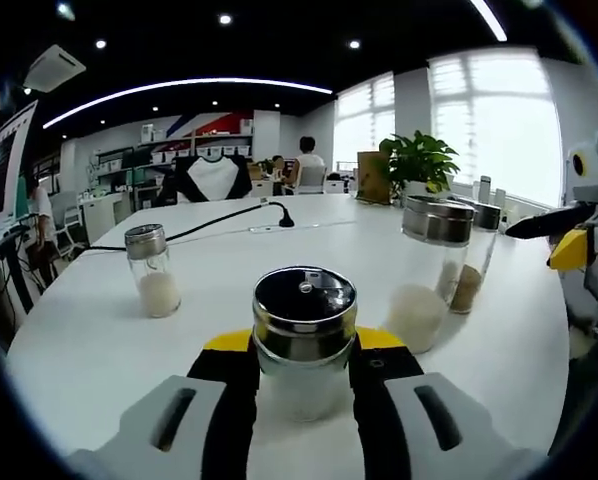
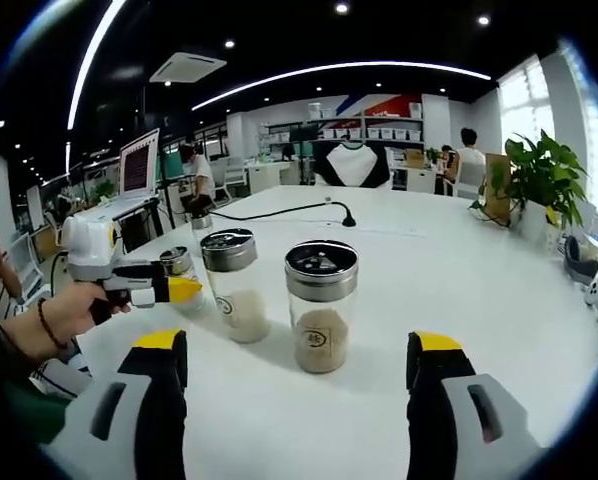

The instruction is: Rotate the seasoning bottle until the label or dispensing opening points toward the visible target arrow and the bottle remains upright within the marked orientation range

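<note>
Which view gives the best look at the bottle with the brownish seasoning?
The right gripper view: the brown seasoning bottle stands centred and close, unobstructed, with its lid top and a mark on the glass visible. In the left gripper view it sits off to the right, partly hidden behind a white-filled bottle.

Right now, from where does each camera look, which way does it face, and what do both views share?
Left gripper view: rides low on the left gripper, facing across the white table; its jaws clasp a white-filled bottle.
Right gripper view: rides on the right gripper, jaws apart, facing the brown-filled bottle; a hand shows.
Shared: table, bottles, potted plant.
</note>
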Tool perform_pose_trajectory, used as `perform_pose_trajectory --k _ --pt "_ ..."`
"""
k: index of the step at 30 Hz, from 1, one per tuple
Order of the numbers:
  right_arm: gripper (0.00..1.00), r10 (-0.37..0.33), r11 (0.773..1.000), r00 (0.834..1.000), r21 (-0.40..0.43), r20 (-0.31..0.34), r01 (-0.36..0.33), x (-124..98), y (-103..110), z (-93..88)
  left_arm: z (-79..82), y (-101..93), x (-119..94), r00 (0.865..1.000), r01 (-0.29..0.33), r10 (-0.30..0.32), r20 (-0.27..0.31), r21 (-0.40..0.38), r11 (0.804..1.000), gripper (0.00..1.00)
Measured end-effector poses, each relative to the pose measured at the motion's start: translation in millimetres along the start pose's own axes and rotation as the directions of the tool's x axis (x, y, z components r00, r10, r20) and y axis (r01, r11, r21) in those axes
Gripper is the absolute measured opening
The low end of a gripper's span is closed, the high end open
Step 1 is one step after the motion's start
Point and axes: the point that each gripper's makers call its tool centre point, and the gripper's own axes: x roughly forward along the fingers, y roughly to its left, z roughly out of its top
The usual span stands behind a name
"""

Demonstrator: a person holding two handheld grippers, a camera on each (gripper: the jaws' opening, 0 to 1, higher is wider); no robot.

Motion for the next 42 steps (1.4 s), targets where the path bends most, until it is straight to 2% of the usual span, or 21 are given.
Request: perform_pose_trajectory --k 14,25,35,42 --pt "0.91 0.012 1.000 1.000 -0.005 0.002 -0.012 1.2 1.7 1.0 0.0 -2.1 1.1 0.996 0.093 -0.093 -0.008 0.037 0.995 0.37" --pt "0.91 0.023 1.000 1.000 -0.003 0.014 -0.023 1.0 2.6 1.7 0.3 -3.1 1.5 0.979 0.202 -0.202 -0.011 0.063 0.977 0.37" --pt "0.90 0.027 1.000 1.000 0.010 0.014 -0.027 -0.1 2.2 -0.8 0.5 -8.3 0.7 0.966 0.258 -0.258 -0.011 0.078 0.963 0.37" --pt "0.89 0.030 0.999 0.999 0.020 0.017 -0.030 -0.7 3.9 -1.7 0.6 -9.3 1.3 0.962 0.274 -0.274 -0.009 0.079 0.959 0.37"
